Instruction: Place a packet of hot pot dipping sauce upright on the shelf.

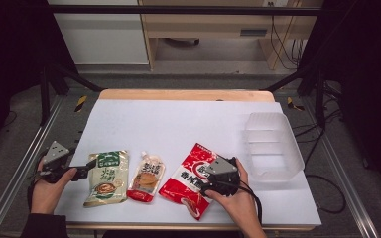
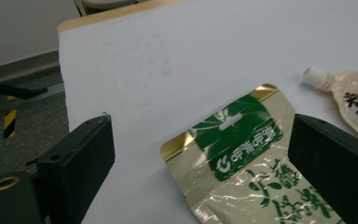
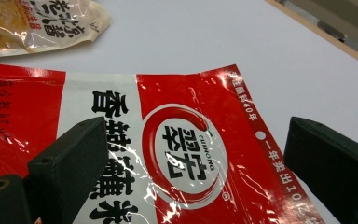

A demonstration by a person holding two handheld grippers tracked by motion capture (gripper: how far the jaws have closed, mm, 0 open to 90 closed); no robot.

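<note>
Lying flat near the front edge of the bench (image 1: 178,119), the red and white packet (image 1: 191,178) is the landmark here. The right gripper (image 1: 213,184) hangs just above its right half, with the fingers (image 3: 70,163) released and wide apart; in the right gripper view the packet's printed circle sits between them and nothing is grasped. To the left of the red packet lies a small spouted pouch (image 1: 147,177), close but apart from it. Further left lies the green and gold packet (image 1: 108,177), and the left gripper (image 1: 87,167) stands at the upper left edge of this one, fingers also released, the packet's top corner between them in the left gripper view. To the right of the red packet stands a clear plastic tub (image 1: 271,144) near the bench's right edge. Behind the red packet the white surface is open up to the wooden far edge.
</note>
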